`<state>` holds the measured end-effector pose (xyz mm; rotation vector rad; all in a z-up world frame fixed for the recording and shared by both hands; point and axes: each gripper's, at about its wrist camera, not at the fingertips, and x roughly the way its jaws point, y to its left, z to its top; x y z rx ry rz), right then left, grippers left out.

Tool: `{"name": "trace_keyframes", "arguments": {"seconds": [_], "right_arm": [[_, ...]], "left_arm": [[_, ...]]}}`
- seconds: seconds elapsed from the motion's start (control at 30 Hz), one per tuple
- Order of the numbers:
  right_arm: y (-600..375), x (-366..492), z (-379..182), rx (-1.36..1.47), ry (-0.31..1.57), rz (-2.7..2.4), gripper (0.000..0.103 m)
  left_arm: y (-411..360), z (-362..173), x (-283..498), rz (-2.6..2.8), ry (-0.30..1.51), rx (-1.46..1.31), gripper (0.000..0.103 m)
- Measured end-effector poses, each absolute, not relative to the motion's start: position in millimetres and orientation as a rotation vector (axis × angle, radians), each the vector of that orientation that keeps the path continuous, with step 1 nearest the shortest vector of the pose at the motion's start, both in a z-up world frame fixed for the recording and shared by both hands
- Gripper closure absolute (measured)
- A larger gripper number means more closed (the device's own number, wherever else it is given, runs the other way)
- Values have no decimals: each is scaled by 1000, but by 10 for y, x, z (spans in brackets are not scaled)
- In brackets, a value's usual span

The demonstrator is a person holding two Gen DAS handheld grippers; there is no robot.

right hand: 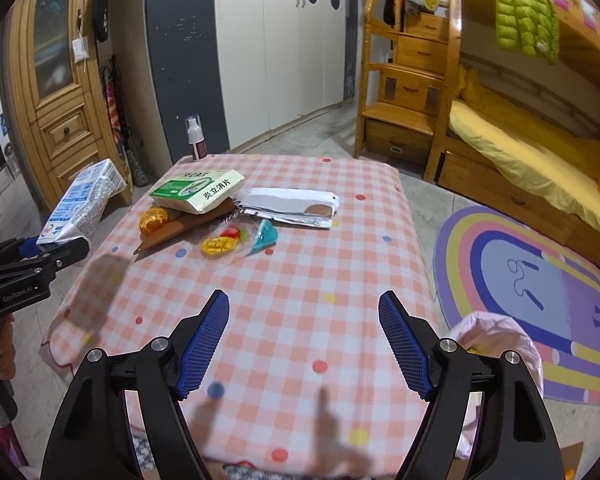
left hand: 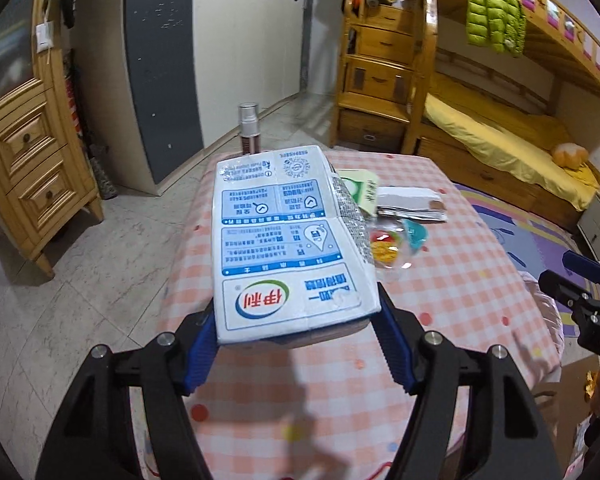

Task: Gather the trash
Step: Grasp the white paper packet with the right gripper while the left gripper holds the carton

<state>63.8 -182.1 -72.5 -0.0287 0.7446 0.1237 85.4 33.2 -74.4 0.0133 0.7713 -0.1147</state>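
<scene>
A: We have the milk carton (left hand: 288, 244) clamped in the left gripper (left hand: 296, 344), 1 blue finger on each narrow side of its logo end. It sits lifted clear of the counter (left hand: 460, 280), out past the counter's left edge as the right wrist view shows it.

B: How will it handle?

A: We judge it light and probably empty. The creased foil flap suggests thin, soft walls, so a hard squeeze will buckle it. We grip across the folded end seam, where the board is stiffest.

B: And the right gripper (right hand: 304, 344)?

A: Its fingers stand spread with nothing between them, above bare checked cloth. The pink bag (right hand: 496, 340) hangs just beside the counter's right edge. The remaining trash, namely the green box (right hand: 198, 192), the foil wrapper (right hand: 292, 208) and the fruit cup (right hand: 236, 240), lies near the far end.
</scene>
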Motion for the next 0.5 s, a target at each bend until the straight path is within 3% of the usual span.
{"name": "trace_keyframes", "arguments": {"seconds": [0.27,0.5], "right_arm": [[-1779,1315,-914,-37,759,141,35],[-1836,2105,-1096,-19,815,125,53]], "left_arm": [[430,-751,1204,-113,756,22,35],[344,-762,1653,-135,741,38,35]]}}
